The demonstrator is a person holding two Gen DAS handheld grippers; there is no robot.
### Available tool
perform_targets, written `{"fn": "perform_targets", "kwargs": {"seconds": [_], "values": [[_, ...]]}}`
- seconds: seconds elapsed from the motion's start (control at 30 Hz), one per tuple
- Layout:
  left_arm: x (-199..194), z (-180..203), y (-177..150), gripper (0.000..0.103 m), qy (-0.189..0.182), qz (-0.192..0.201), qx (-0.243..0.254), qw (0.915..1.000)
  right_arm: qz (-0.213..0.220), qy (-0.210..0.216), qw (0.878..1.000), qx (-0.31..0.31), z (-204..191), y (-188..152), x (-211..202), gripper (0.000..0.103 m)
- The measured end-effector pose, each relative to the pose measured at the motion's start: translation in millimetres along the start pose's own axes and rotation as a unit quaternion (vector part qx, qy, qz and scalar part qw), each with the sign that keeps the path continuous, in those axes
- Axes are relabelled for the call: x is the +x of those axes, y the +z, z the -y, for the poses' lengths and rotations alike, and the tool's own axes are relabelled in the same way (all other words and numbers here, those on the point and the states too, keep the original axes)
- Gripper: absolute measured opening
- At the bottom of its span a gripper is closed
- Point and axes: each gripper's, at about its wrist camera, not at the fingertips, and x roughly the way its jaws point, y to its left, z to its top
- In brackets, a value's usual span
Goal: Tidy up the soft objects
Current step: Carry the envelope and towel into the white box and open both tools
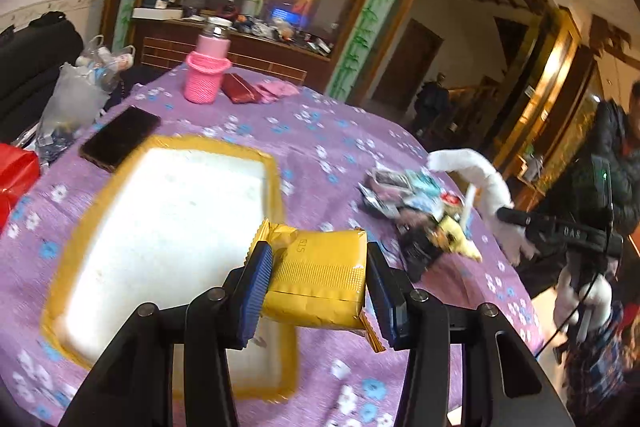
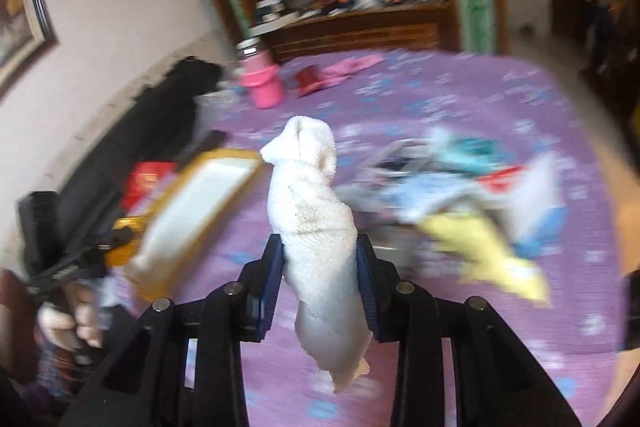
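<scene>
Firmly, left tool (image 1: 318, 281) pinches crinkly yellow packet (image 1: 320, 279) (foil-like, rectangular).

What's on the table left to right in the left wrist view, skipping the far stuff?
Red bag → black phone → white tray with gold rim → yellow packet in the left hand-held gripper → pile of soft items → white towel.

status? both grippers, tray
Left hand-held gripper shut on yellow packet, over white tray. Right hand-held gripper shut on white cloth. Nothing blocking.
</scene>
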Motion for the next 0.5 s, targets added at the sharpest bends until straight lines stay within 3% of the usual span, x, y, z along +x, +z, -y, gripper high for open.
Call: {"fn": "perform_targets", "kwargs": {"seconds": [0.1,0.27,0.5], "values": [[-1,-15,19,0.050,0.011,0.004,-0.007,0.9999,-0.030,0.080,0.996,0.038,-27,16,43,0.035],[20,-41,53,0.050,0.035,0.000,-0.017,0.9992,-0.068,0.149,0.982,0.093,-64,41,117,0.035],[80,-88,79,0.050,0.046,-0.037,-0.075,0.9955,-0.118,0.162,0.966,0.166,-81,50,208,0.035]]}}
